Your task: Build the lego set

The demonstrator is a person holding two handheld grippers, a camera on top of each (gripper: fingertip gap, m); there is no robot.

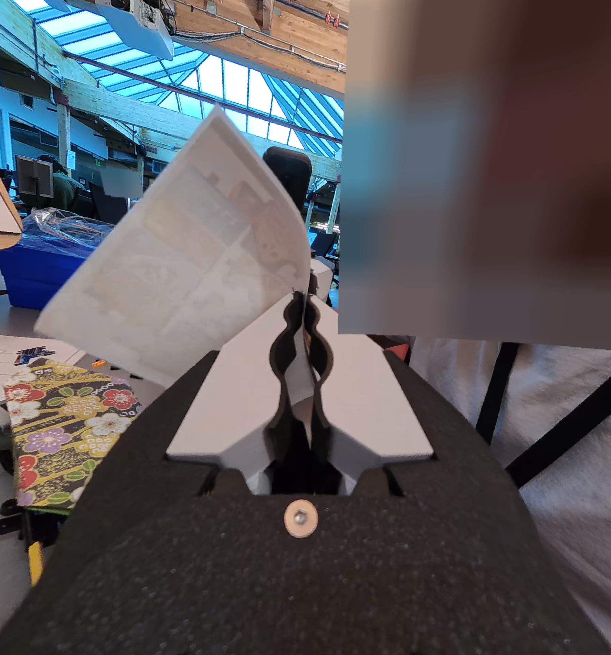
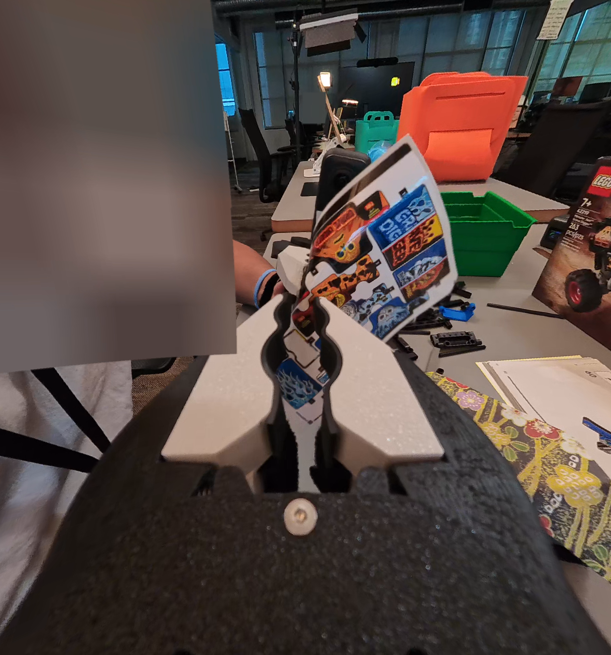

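With the sticker sheet (image 2: 385,248) pinched by both the left gripper (image 1: 302,301) and the right gripper (image 2: 304,304), the peel should be kept slow and the sheet untorn.

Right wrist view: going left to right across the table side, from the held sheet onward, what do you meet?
Sticker sheet pinched in the right gripper → green bin → set box. The orange container sits farther back, above the bin, so I left it out.
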